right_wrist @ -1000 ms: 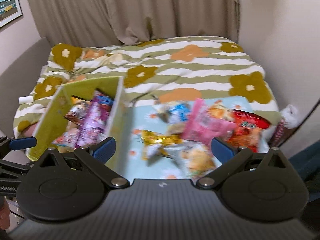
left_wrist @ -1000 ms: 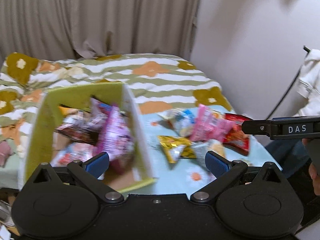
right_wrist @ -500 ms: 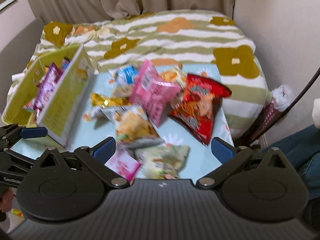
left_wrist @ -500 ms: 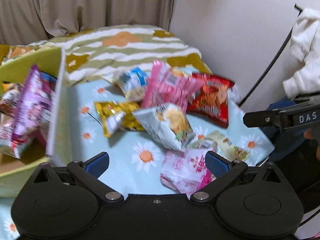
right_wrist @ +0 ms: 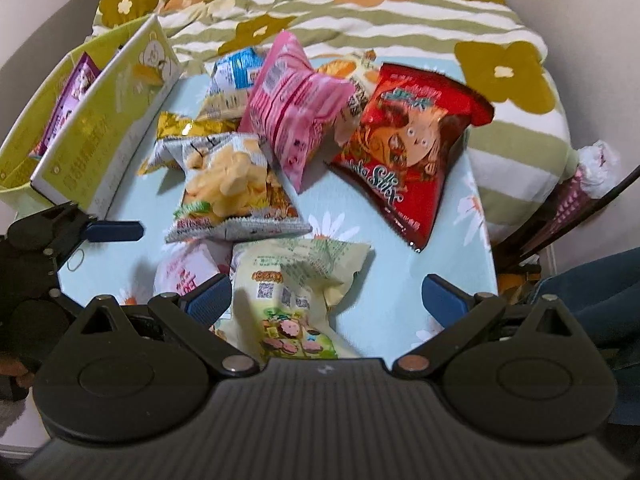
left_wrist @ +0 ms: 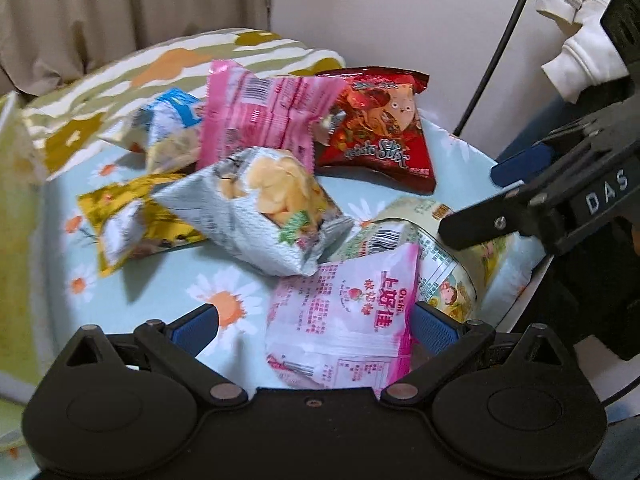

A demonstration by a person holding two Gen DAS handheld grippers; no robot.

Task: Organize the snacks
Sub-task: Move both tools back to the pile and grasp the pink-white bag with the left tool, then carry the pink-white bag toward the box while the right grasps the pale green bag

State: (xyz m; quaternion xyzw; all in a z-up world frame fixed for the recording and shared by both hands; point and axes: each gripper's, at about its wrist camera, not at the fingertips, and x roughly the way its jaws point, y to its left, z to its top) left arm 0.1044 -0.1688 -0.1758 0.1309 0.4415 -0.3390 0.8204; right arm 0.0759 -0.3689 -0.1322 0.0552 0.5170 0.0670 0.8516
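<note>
Both hand-held grippers, left (left_wrist: 314, 326) and right (right_wrist: 326, 296), are brought closer over the snacks, jaws wide. The pale pink packet (left_wrist: 348, 312) is laid lengthwise between the left fingers, its top edge pointing away.

The left tool (left_wrist: 312, 326) is wide open, with its blue pads (left_wrist: 434, 326) apart, low over a counter (left_wrist: 160, 280) with a light blue daisy cloth. A pale pink snack bag (left_wrist: 344, 312) with red writing lies between the pads, close to the right one. Behind it sits a silver chip bag (left_wrist: 260, 208), and a gold bag (left_wrist: 128, 216) lies to its left. Farther back are a bright pink bag (left_wrist: 260, 116), a blue and white bag (left_wrist: 172, 128) and a red Stix bag (left_wrist: 384, 128). A pale green bag (left_wrist: 436, 248) lies under the right tool (left_wrist: 500, 200), which comes in from the side. A striped flower blanket (left_wrist: 160, 68) lies behind.
</note>
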